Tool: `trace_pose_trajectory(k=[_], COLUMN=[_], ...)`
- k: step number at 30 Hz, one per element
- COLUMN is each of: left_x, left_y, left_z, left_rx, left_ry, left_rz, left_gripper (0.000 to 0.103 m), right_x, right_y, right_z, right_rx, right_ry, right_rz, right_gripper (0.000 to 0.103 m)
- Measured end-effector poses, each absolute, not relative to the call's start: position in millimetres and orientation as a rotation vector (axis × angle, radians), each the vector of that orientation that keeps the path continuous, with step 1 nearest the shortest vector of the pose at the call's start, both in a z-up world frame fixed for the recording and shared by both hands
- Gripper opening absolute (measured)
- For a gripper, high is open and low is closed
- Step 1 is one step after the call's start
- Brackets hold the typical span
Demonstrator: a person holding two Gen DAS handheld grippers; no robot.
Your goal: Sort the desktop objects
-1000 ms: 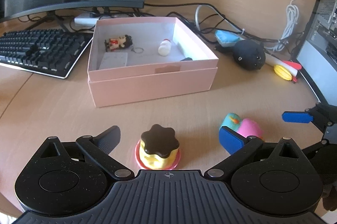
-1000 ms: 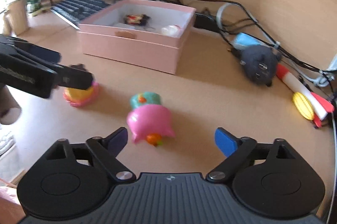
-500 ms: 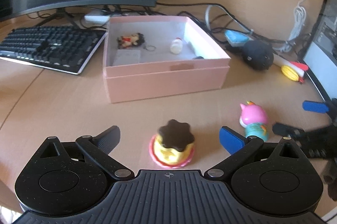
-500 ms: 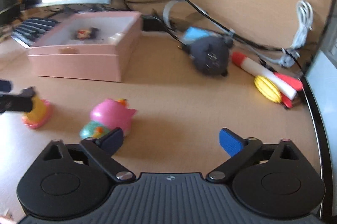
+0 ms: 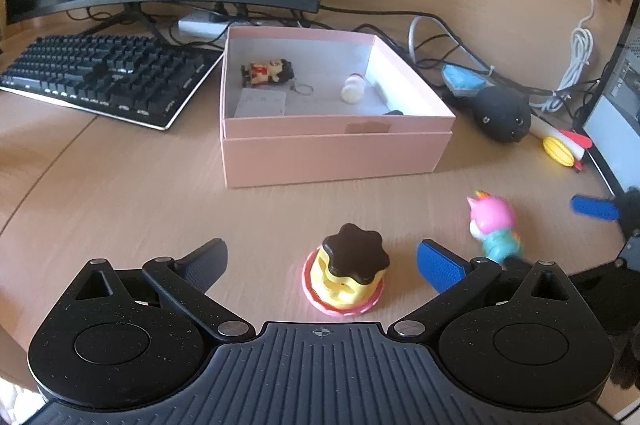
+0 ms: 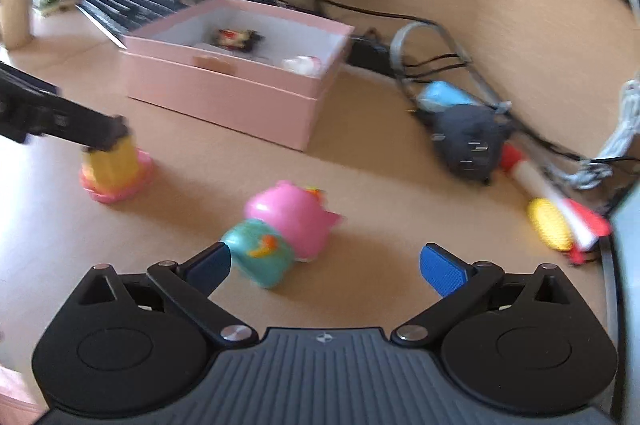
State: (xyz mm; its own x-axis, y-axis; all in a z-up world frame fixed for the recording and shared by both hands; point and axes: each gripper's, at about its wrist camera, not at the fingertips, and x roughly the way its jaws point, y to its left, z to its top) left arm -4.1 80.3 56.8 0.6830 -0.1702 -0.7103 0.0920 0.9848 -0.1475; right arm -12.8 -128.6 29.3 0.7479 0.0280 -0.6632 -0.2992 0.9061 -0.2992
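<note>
Both tongs are spread wide with nothing pinched. The left gripper (image 5: 322,263) has the pudding toy (image 5: 347,271) standing right between its fingers, a bit toward the right pad, not touching either one. The right gripper (image 6: 325,267) has the pink toy (image 6: 282,231) lying on its side just ahead, its teal end almost against the left finger (image 6: 212,265). My take: shift the right one a little left so the toy sits centred, push in further, then squeeze on the fat pink part so it won't roll. The pink box (image 5: 336,153) sits well ahead of both, already holding a few bits.
</note>
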Motion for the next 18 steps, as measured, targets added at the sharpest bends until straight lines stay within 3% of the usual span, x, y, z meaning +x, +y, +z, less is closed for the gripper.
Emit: trace_pose_trajectory(k=[11, 13, 15, 18], left_x=[-6.5, -5.1, -4.2, -4.0], left_y=[75.9, 75.1, 74.0, 71.3], left_z=[52.6, 52.2, 51.6, 51.8], left_rx=[-0.086, -0.066, -0.051, -0.044], left_ry=[0.825, 0.833, 0.84, 0.842], left_rz=[-0.121, -0.102, -0.091, -0.093], left_gripper=[0.103, 0.103, 0.103, 0.103], right_x=[-4.1, -2.8, -2.0, 2.5], right_y=[-142.5, -136.5, -131.2, -122.0], right_z=[29.1, 25.5, 24.2, 24.1], right_rx=[-0.207, -0.221, -0.224, -0.264], right_ry=[0.774, 0.77, 0.77, 0.74], right_rz=[0.19, 0.223, 0.268, 0.305], right_gripper=[0.101, 0.098, 0.088, 0.085])
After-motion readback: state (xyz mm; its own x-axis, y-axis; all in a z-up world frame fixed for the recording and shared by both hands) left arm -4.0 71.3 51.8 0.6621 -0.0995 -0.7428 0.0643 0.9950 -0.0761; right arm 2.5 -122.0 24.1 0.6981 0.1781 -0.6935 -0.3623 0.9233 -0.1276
